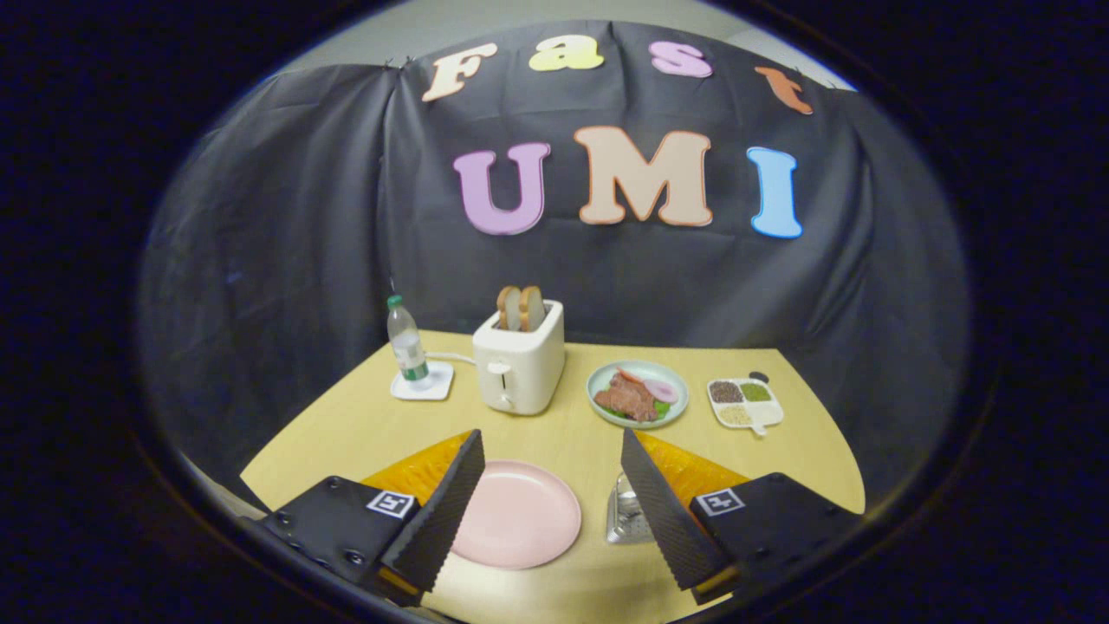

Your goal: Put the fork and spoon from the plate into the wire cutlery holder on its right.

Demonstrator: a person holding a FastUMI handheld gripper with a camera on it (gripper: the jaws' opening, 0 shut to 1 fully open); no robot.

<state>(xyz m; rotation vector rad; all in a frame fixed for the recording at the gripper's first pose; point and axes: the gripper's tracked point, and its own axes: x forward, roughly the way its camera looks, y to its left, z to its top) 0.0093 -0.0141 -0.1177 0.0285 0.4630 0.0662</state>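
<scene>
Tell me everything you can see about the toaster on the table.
The toaster is a small, boxy, cream-white appliance, plastic by its look, standing upright on the yellow table well beyond the open jaws of the gripper. Two browned bread slices stick up from its top slots. A lever and a knob sit on its narrow front end. A white cord runs from it toward the bottle on a white coaster. The food plate lies beside it, apart.

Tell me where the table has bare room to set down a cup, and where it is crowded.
Bare wood lies between the pink plate and the toaster, and also left of the bottle on its coaster. The back row is crowded: toaster, food plate, divided dish. The open gripper straddles the pink plate.
</scene>
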